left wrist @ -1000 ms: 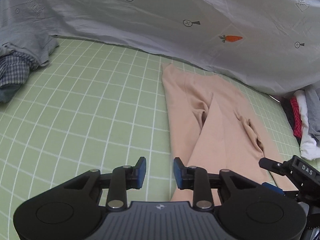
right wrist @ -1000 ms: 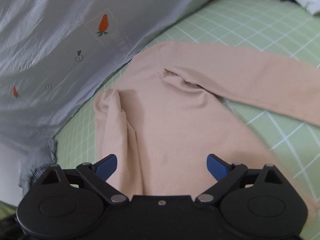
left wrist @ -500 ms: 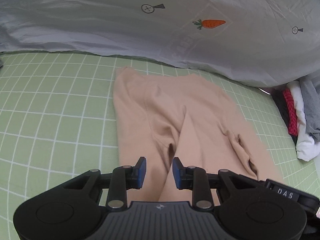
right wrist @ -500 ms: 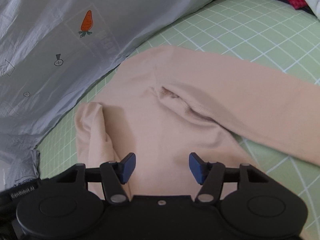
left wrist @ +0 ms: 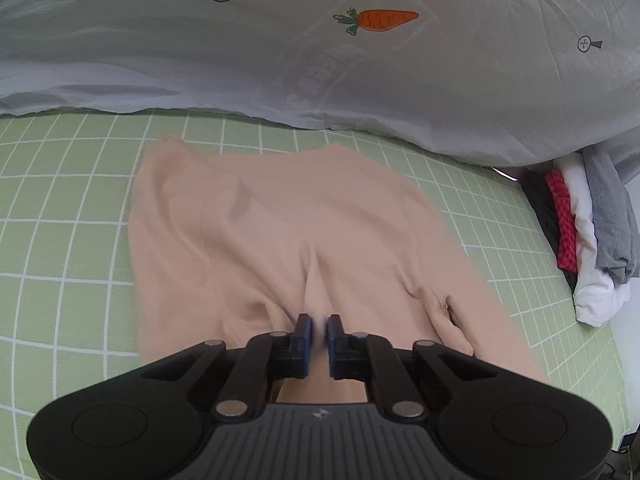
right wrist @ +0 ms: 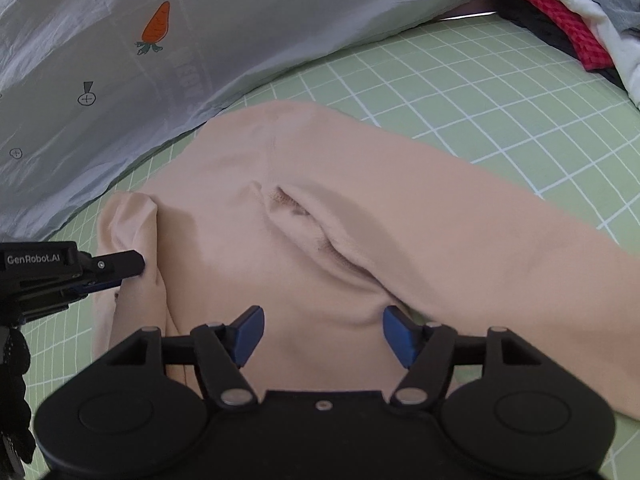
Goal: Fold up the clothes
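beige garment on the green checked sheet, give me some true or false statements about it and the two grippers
1. The left gripper has its fingers nearly together on a fold of the beige garment. True.
2. The right gripper is clamped shut. False: its blue fingers stand wide apart above the fabric.
3. The grey cover behind the garment shows a carrot print. True.
4. The garment lies on a bare wooden table. False: it lies on a green checked sheet.

sheet: [left wrist: 72, 248] green, white grid
duvet: [left wrist: 280, 60] pale grey, carrot print [left wrist: 378, 20]
pile of clothes: [left wrist: 592, 236] far right
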### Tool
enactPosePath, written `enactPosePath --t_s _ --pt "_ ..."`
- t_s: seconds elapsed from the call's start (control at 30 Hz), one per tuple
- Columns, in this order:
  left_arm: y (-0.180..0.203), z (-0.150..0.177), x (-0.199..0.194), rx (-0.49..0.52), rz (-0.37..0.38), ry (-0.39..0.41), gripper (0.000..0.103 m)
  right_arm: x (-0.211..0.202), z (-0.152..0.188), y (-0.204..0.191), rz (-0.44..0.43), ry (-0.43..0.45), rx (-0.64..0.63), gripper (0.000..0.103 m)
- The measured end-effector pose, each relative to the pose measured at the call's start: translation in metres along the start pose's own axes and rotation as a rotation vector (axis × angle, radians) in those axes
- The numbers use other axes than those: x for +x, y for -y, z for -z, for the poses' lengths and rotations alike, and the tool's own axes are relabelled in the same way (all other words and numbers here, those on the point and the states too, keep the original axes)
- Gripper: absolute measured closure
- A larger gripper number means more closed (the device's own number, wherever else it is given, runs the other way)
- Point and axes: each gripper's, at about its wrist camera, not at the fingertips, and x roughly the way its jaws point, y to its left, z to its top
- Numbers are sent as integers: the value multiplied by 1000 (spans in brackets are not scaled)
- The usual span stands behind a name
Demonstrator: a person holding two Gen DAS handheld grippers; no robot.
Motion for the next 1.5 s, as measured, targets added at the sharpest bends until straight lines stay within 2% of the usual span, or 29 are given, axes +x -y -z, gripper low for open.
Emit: enactPosePath --t_s 0.1,0.27,0.4,0.57,0.73,0.83,0.93,1.03,1.07,1.1,1.23,1.3,1.37,1.5 --pt "-9 4 -6 -48 25 24 101 1 0 -3 6 -1 -13 33" --pt "-24 9 -30 -91 -12 86 101 -1 1 -10 24 7 -39 34" --pt "-44 15 -37 -163 -32 102 101 -3 0 -21 23 22 -57 34" --pt "-68 23 -46 -252 -57 122 101 -3 -2 -48 -69 24 -82 34" --pt "-76 25 -45 -277 -47 129 101 7 0 -77 -197 -10 -104 36" --pt "-76 26 -43 -277 -41 129 101 17 3 -89 -218 -37 -120 44" --pt "-76 26 -41 -276 -34 129 101 25 4 -94 -224 -55 -115 56" --pt "-76 26 -39 -277 -32 130 101 29 3 -97 -240 -59 -127 81" --pt "-76 27 -40 -279 -34 133 101 30 3 -98 -244 -58 -135 93" --pt "-75 27 -42 -281 -39 148 101 28 2 -98 -246 -50 -147 98" --pt "-70 22 -64 -261 -53 227 101 0 -9 -97 -260 61 -168 99" --pt "-74 19 -64 -287 -35 235 101 -11 -15 -95 -256 115 -173 99" --pt "-78 21 -52 -316 -30 213 101 -1 -18 -93 -228 111 -195 99" --pt "-78 24 -37 -295 -35 168 99 21 -17 -89 -192 40 -186 98"
